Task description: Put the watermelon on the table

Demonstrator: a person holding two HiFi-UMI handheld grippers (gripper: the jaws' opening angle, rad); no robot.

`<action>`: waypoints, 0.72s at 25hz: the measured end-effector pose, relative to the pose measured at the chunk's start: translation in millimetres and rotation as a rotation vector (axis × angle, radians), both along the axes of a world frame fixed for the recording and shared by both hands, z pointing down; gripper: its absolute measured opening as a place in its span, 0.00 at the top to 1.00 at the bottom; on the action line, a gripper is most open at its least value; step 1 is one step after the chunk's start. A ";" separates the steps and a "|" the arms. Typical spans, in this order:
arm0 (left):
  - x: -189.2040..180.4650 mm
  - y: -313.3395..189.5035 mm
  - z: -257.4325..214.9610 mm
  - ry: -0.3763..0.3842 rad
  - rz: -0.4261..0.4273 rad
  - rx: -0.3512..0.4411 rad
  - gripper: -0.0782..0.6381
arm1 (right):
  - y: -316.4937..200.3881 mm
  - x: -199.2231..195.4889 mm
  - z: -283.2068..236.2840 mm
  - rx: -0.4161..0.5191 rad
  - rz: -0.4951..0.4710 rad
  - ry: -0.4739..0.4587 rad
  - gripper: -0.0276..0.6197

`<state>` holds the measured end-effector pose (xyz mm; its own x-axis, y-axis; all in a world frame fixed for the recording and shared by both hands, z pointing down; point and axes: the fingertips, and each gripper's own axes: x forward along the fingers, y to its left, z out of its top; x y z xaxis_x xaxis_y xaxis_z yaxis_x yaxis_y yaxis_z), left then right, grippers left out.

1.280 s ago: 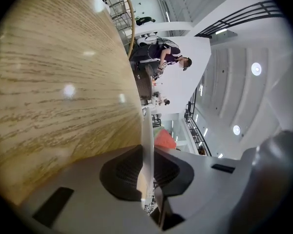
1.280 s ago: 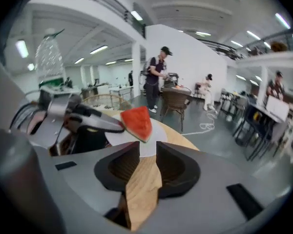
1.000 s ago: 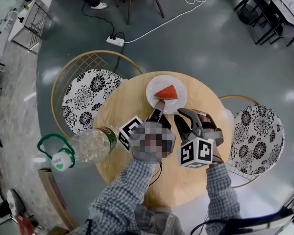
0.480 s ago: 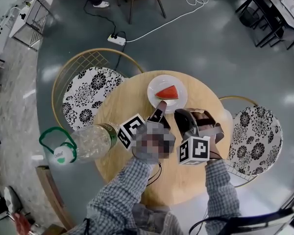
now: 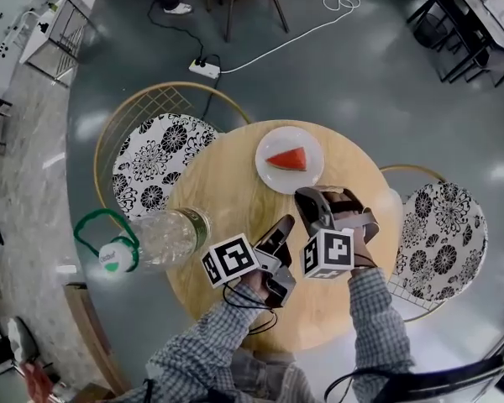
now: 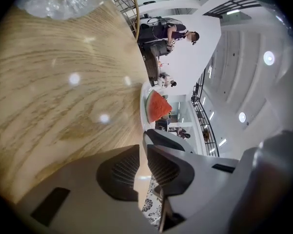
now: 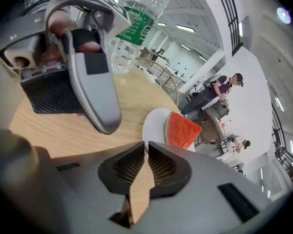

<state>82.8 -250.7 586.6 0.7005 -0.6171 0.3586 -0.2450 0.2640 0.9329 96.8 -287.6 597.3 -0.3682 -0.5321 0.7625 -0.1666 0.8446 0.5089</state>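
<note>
Left gripper (image 5: 286, 222) withdrawn, bare table (image 5: 227, 183) before watermelon (image 5: 287, 159), right gripper (image 5: 303, 196) alongside, fingers closed, empty

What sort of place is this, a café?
Likely a café-style seating corner in a big indoor hall: round wooden table, wicker chair with floral cushion, power strip on the grey floor.

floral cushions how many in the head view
2: one floral cushion beyond the table's left edge, the other off its right edge. The table might hide more.
</note>
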 end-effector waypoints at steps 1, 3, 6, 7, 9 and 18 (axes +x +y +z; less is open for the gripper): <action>-2.8 5.9 0.5 -0.013 0.007 0.000 0.84 | 0.7 -1.4 1.5 -0.007 0.008 -0.007 0.92; -7.8 13.7 1.6 -0.046 0.022 0.012 0.84 | 0.3 -2.7 2.3 -0.022 0.039 -0.032 0.93; -14.4 17.6 2.3 -0.086 0.037 0.035 0.84 | -1.7 -4.1 -1.3 -0.046 0.102 -0.099 0.93; -15.7 17.9 1.9 -0.096 0.043 0.043 0.84 | -1.9 -3.9 -5.0 -0.059 0.134 -0.143 0.93; -16.8 17.9 -1.0 -0.115 0.064 0.067 0.84 | -3.4 -1.4 -17.3 -0.095 0.233 -0.276 0.93; -14.7 32.8 -38.8 -0.130 0.201 0.273 0.88 | 31.5 34.8 -72.4 -0.238 0.680 -0.866 0.94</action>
<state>68.1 -217.9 547.9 0.7770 -0.5569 0.2936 -0.3880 -0.0563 0.9200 131.6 -256.1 524.9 -0.5119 -0.6985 0.5000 -0.8479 0.5043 -0.1635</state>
